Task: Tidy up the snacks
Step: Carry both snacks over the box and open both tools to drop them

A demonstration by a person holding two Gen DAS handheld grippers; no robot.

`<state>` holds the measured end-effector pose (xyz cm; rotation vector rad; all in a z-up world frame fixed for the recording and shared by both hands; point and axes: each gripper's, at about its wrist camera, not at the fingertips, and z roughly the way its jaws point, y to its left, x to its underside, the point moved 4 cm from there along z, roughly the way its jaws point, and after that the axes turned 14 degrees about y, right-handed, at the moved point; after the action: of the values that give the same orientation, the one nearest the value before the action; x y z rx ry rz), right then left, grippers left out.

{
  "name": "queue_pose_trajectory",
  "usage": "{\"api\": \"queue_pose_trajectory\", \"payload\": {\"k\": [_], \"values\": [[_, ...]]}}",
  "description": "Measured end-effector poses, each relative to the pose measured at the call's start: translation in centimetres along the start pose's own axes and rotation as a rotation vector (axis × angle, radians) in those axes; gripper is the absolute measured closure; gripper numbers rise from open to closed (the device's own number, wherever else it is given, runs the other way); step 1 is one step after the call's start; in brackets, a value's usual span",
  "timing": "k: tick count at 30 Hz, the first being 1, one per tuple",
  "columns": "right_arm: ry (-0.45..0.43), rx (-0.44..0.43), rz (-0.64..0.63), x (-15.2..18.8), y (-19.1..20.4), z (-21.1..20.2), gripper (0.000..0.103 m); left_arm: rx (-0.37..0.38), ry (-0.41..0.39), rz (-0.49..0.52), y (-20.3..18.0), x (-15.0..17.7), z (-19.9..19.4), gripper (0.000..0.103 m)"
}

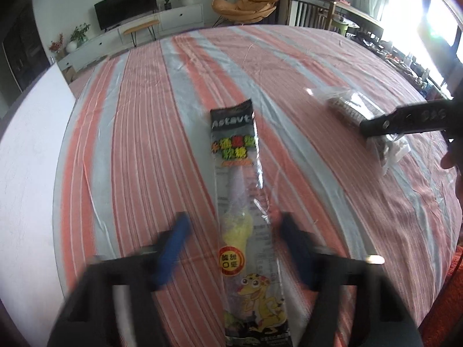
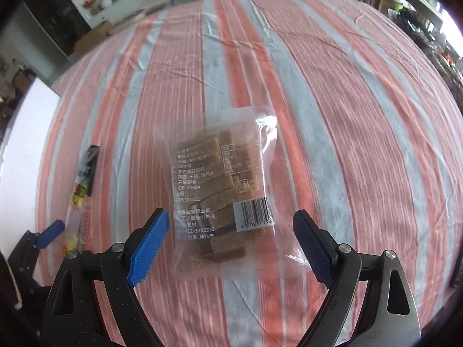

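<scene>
Left gripper (image 1: pixel 231 248): I read its jaws spread either side of the long candy packet (image 1: pixel 246 225), pads clear of it.
Right gripper (image 2: pixel 231 243): spread wide above the clear cake bag (image 2: pixel 222 190).
Location: both on the striped tablecloth (image 2: pixel 347 115).
Handling: light, crinkly, slippery film; I would pinch mid-body.

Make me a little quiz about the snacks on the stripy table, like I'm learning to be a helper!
1. True or false: the right claw squeezes the bag of brown bars.
2. The tablecloth has stripes of: A green, B orange and grey, C black.
3. The long candy packet lies between the fingers of the ___ claw.
Key: 1 false, it is open; 2 B; 3 left claw.
</scene>
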<state>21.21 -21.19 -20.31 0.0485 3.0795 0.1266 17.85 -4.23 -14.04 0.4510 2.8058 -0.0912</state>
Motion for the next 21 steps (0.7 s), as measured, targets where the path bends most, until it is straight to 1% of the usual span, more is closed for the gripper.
{"api": "queue_pose_trajectory", "payload": {"k": [1, 2, 3, 4, 5, 7, 9, 10, 11, 13, 14, 15, 16, 17, 19, 21], "values": [[0.002, 0.032, -0.025, 0.0, 0.3, 0.2, 0.017, 0.001, 0.004, -0.001, 0.0, -0.1, -0.1, 0.076], [-0.002, 0.036, -0.043, 0.1, 0.6, 0.2, 0.034, 0.017, 0.006, -0.011, 0.2, -0.1, -0.1, 0.084], [-0.018, 0.054, -0.064, 0.2, 0.9, -0.1, 0.04, 0.045, 0.005, -0.026, 0.4, -0.1, -0.3, 0.085], [-0.022, 0.053, -0.061, 0.5, 1.0, -0.4, 0.045, 0.083, 0.005, -0.051, 0.7, 0.1, -0.7, 0.085], [-0.027, 0.039, -0.052, 0.7, 0.9, -0.6, 0.046, 0.113, -0.007, -0.072, 0.9, 0.3, -1.3, 0.085], [-0.045, -0.021, -0.024, 1.4, 0.6, -1.5, 0.047, 0.173, -0.046, -0.104, 1.2, 1.0, -3.4, 0.085], [-0.063, -0.114, 0.019, 2.2, 0.1, -2.7, 0.047, 0.233, -0.096, -0.119, 1.4, 1.6, -6.3, 0.085], [-0.075, -0.196, 0.041, 2.8, 0.2, -3.6, 0.047, 0.26, -0.126, -0.122, 1.6, 2.0, -8.2, 0.085], [-0.083, -0.251, 0.049, 3.3, 0.4, -4.4, 0.047, 0.276, -0.145, -0.125, 1.8, 2.3, -9.4, 0.085], [-0.107, -0.362, 0.042, 4.1, 1.8, -6.5, 0.046, 0.317, -0.197, -0.136, 2.5, 3.2, -12.8, 0.085], [-0.119, -0.422, 0.02, 4.6, 3.2, -8.0, 0.046, 0.337, -0.229, -0.148, 3.2, 3.8, -14.9, 0.085], [-0.129, -0.462, -0.004, 4.9, 4.5, -9.2, 0.046, 0.348, -0.261, -0.159, 4.0, 4.3, -16.8, 0.085], [-0.145, -0.517, -0.052, 5.4, 7.0, -11.1, 0.046, 0.347, -0.287, -0.169, 4.8, 4.9, -18.3, 0.085], [-0.154, -0.551, -0.086, 5.7, 8.7, -12.2, 0.046, 0.335, -0.32, -0.183, 5.9, 5.6, -20.0, 0.085], [-0.171, -0.631, -0.181, 6.5, 13.9, -14.9, 0.046, 0.279, -0.381, -0.225, 8.7, 7.2, -23.1, 0.085], [-0.183, -0.68, -0.275, 7.5, 19.0, -17.0, 0.046, 0.217, -0.409, -0.281, 11.7, 8.6, -24.8, 0.085]]}}
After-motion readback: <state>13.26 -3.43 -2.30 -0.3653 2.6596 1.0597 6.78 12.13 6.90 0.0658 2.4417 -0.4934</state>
